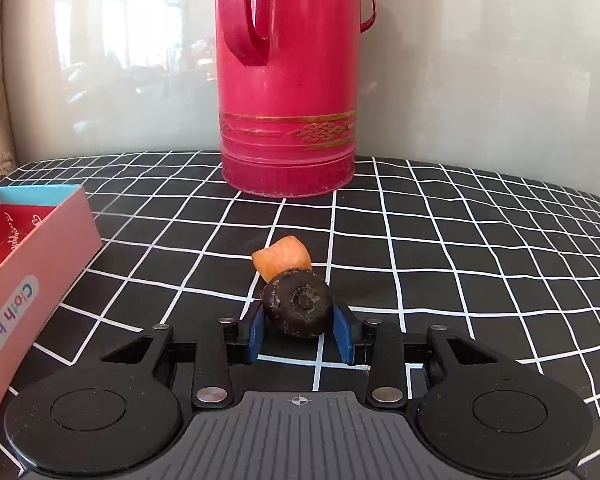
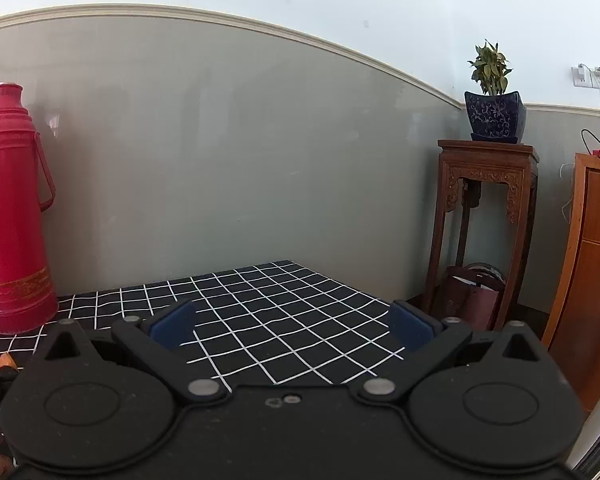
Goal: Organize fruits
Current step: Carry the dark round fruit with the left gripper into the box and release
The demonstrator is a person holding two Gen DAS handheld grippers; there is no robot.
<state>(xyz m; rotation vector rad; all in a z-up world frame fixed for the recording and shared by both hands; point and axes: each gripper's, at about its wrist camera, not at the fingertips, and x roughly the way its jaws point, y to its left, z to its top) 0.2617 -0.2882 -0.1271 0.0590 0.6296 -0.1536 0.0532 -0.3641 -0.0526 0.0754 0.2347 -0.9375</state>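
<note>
Dark-brown round knobbly fruit (image 1: 297, 309) dead ahead between blue pads of left hand-held gripper (image 1: 300, 334); contact likely, grip uncertain. Orange wedge (image 1: 283, 263) touching behind. Red cardboard box (image 1: 28, 264) to left. Right hand-held gripper (image 2: 292, 326) agape, nothing held, well off.

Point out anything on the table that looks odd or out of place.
The orange piece behind the dark round fruit looks like a cut carrot chunk, not fruit, leaning against it. The left gripper brackets the dark fruit. Nothing looks spilled.
</note>
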